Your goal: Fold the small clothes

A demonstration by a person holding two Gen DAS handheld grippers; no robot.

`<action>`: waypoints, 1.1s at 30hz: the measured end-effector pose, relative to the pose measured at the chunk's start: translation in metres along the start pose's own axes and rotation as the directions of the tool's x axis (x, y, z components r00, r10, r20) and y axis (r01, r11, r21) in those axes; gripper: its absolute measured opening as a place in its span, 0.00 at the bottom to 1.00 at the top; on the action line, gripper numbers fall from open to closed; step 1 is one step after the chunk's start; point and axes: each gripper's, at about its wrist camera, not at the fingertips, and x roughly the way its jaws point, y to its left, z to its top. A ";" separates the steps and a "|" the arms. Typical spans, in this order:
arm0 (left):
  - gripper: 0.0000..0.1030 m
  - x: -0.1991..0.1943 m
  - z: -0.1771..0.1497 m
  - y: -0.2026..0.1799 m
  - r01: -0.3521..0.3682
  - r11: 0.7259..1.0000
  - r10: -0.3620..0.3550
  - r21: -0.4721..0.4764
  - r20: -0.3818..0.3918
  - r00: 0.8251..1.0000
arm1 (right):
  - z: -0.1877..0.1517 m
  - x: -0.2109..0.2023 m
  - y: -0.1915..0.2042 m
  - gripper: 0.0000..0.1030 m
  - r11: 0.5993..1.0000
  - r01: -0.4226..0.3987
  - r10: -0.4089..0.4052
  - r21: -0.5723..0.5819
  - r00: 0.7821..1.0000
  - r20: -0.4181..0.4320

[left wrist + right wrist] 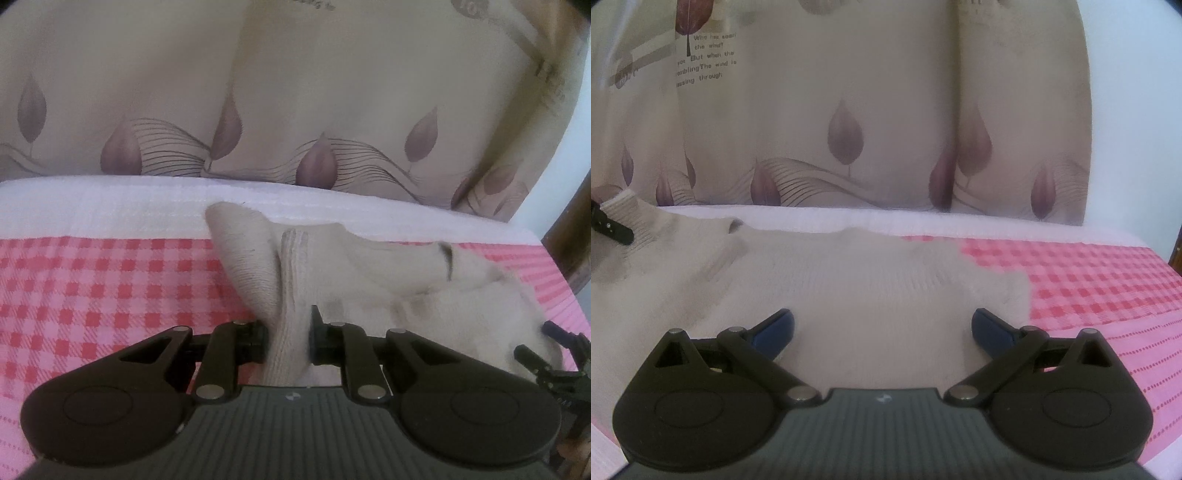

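Left fingers pinch the beige sweater's ribbed edge (lifted); right fingers spread wide.

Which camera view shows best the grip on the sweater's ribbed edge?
The left wrist view: the left gripper pinches the beige sweater's ribbed edge centrally. The right wrist view shows that grip only at its left border.

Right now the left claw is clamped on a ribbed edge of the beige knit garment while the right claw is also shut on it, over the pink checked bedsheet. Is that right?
Not quite. The right claw is open, its jaws spread wide above the beige knit garment, gripping nothing, as the right wrist view shows. The rest holds: the left claw is clamped on a ribbed edge, over the pink checked bedsheet.
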 end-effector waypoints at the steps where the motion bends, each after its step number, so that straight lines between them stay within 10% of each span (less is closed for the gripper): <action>1: 0.18 -0.001 0.002 -0.005 -0.005 1.000 0.005 -0.001 -0.006 1.000 | 0.000 0.000 0.000 1.00 1.000 -0.002 0.002 0.001 1.000 0.003; 20: 0.18 0.000 0.014 -0.098 0.031 0.983 -0.048 -0.181 -0.088 0.995 | 0.000 -0.010 -0.004 1.00 0.999 -0.033 0.031 0.024 0.998 0.059; 33: 0.18 0.021 0.004 -0.120 0.021 0.906 -0.064 -0.424 -0.087 0.994 | 0.000 -0.017 -0.007 1.00 0.997 -0.062 0.058 0.035 0.993 0.098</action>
